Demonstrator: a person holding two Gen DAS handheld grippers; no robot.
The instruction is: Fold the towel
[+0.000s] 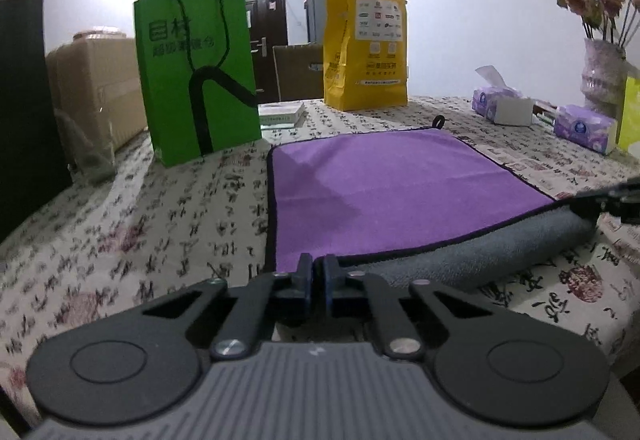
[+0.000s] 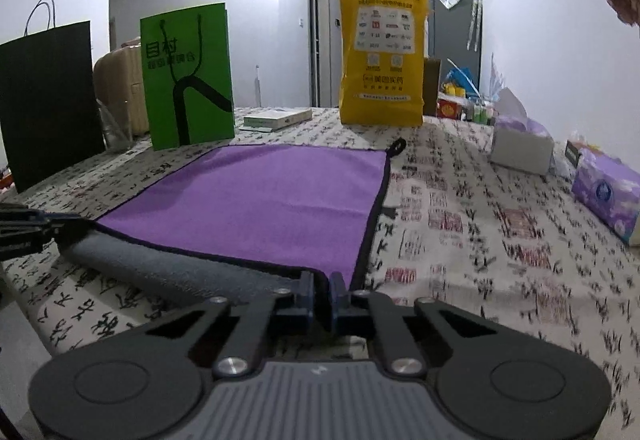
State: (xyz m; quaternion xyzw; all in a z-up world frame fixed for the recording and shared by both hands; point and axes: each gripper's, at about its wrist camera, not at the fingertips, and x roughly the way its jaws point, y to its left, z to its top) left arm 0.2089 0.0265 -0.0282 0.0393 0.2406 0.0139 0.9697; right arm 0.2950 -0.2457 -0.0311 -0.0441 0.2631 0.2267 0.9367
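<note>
The jaws of the left gripper (image 1: 318,269) are pressed nearly together on the near left corner of the towel (image 1: 384,184), pinching its black-trimmed edge at the lower centre of the left wrist view. The jaws of the right gripper (image 2: 325,285) are likewise closed to a narrow slit on the towel's (image 2: 260,200) near right corner, low in the centre of the right wrist view. Between the two grips the near edge is lifted and rolled over, showing the grey underside, while the purple face lies flat on the patterned tabletop (image 1: 160,232) across the middle of both frames. Behind the towel, in the upper part of the left wrist view, stand a green paper bag (image 1: 196,68) at left and a yellow bag (image 1: 366,40) at centre. Purple tissue packs (image 1: 586,128) lie at the right edge.
</note>
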